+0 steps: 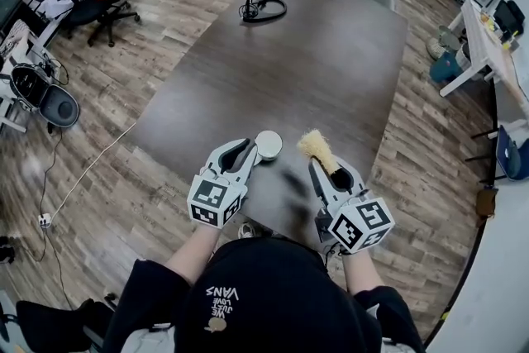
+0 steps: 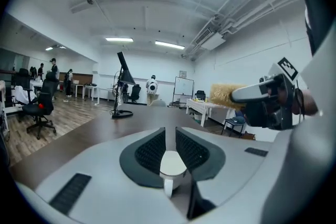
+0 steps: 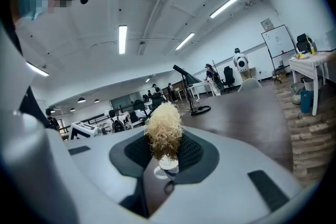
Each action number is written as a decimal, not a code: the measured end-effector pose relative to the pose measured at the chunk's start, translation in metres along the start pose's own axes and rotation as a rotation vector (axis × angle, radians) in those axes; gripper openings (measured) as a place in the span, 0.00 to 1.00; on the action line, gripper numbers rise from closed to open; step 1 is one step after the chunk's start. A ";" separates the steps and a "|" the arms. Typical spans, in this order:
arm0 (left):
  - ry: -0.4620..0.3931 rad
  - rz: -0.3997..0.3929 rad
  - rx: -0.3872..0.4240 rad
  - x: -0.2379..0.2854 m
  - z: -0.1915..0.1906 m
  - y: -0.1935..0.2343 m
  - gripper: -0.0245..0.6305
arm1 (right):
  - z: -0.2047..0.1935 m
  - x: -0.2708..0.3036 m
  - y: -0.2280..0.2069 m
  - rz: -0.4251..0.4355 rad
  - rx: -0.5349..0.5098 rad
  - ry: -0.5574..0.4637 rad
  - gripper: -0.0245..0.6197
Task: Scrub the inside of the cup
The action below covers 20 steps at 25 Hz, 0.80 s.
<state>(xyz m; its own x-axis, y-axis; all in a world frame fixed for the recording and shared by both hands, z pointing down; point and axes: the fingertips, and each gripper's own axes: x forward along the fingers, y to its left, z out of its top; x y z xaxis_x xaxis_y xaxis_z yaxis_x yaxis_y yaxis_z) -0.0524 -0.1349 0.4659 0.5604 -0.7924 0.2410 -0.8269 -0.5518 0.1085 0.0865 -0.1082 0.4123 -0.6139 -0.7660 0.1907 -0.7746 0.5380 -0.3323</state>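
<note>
Pinching the white cup between narrow jaws, the left gripper has it at the near end of the dark table. The right gripper is clamped on a scrub brush, tan bristles poking out just beside the cup, not inside it. A desk lamp stands way off at the far end.

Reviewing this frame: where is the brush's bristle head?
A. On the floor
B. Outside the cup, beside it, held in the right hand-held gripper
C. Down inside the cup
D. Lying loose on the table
B: the head view shows the brush in the right hand-held gripper, its tan bristles beside the white cup, which the left hand-held gripper holds.
</note>
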 end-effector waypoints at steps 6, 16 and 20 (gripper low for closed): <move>0.040 -0.046 0.024 -0.006 0.024 -0.017 0.12 | 0.006 0.002 -0.003 0.000 -0.010 -0.006 0.19; 0.019 -0.054 0.066 -0.016 0.054 -0.027 0.07 | 0.013 0.012 -0.004 0.004 -0.038 -0.007 0.20; 0.001 -0.049 0.070 -0.021 0.062 -0.028 0.06 | 0.016 0.016 0.000 0.008 -0.066 0.000 0.19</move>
<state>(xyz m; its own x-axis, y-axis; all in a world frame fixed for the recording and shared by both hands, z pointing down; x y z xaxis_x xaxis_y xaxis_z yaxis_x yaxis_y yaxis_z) -0.0382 -0.1192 0.3980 0.6001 -0.7636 0.2384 -0.7930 -0.6069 0.0526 0.0788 -0.1264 0.4007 -0.6198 -0.7618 0.1884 -0.7782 0.5657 -0.2726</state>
